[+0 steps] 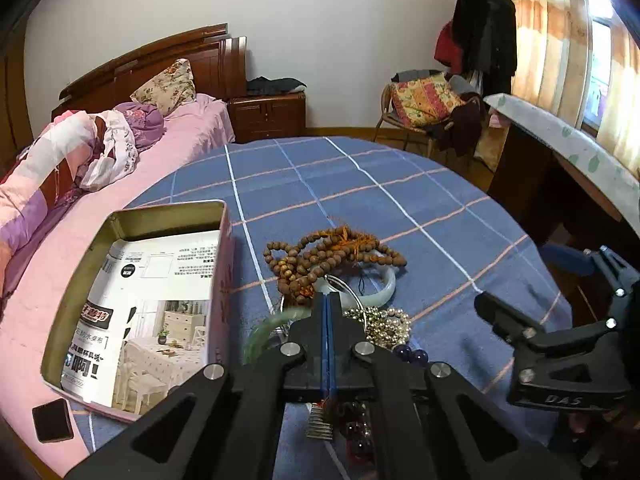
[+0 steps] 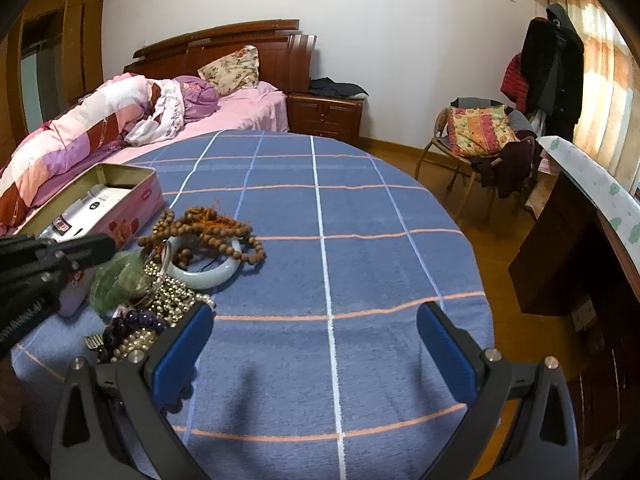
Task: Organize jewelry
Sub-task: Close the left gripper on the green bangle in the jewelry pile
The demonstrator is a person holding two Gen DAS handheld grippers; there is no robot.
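While the left black two-finger gripper (image 1: 327, 308) stood with its blue pads pressed together over the jewelry heap, nothing visibly gripped, a string of brown wooden beads (image 1: 328, 252) lay at twelve o'clock from its tips. A translucent green bangle (image 1: 272, 326) sat at nine o'clock, just beside them. The right gripper (image 2: 316, 344) hovered open above the blue checked cloth (image 2: 360, 220), the heap at its ten o'clock.

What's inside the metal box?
Only a printed sheet with a furniture picture lies inside the metal box. No jewelry shows there, though the sheet covers the bottom, so anything underneath stays hidden.
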